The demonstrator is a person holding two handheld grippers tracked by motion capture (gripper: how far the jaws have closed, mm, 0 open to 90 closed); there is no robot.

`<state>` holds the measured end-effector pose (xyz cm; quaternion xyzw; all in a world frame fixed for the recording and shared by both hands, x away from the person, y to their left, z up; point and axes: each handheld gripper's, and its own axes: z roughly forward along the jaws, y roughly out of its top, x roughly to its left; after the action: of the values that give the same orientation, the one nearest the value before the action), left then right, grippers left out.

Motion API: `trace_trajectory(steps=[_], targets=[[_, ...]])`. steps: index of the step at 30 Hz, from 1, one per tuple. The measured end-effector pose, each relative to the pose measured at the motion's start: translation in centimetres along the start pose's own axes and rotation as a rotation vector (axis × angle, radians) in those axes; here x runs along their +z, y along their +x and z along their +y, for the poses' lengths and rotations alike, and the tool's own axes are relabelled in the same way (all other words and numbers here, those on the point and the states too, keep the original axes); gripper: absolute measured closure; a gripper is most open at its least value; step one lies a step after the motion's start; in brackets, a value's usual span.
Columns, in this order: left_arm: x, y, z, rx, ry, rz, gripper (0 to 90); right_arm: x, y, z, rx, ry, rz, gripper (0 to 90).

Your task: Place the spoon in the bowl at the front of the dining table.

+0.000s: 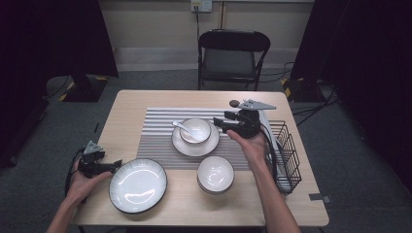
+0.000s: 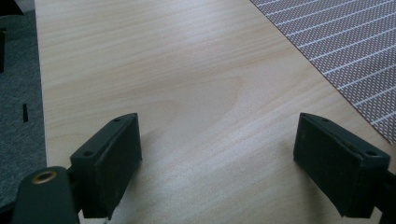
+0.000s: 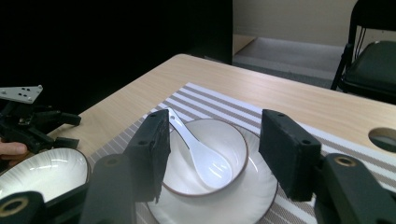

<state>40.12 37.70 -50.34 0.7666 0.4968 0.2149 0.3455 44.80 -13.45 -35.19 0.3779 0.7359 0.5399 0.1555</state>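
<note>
A small white bowl (image 1: 196,129) with a white spoon (image 1: 180,126) in it stands on a white saucer plate (image 1: 194,145), on a striped placemat (image 1: 155,141). My right gripper (image 1: 217,124) hovers just right of that bowl, its jaws open and pointing left at it. In the right gripper view the bowl (image 3: 229,135) and spoon (image 3: 205,161) lie beyond the open jaws, and nothing is between the pads. My left gripper (image 1: 116,166) rests at the table's left front edge, open over bare wood (image 2: 201,84), next to a large dark-rimmed plate (image 1: 138,185).
A second white bowl (image 1: 215,174) stands in front of the placemat. A black wire basket (image 1: 287,155) sits at the table's right edge, under the right forearm's cable. A black folding chair (image 1: 228,53) stands behind the table. Bare wood lies left of the placemat.
</note>
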Motion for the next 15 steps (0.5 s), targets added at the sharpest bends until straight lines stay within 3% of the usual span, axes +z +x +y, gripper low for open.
trace_trajectory(steps=[7,15], targets=[[0.0,0.0,0.0,-0.001,0.000,-0.001,14.8,-1.1,-0.5,0.0,0.013,0.017,-0.027,36.4],[0.0,0.0,0.0,0.000,0.000,0.000,14.8,-3.0,-1.2,0.4,0.011,-0.020,-0.022,40.6]])
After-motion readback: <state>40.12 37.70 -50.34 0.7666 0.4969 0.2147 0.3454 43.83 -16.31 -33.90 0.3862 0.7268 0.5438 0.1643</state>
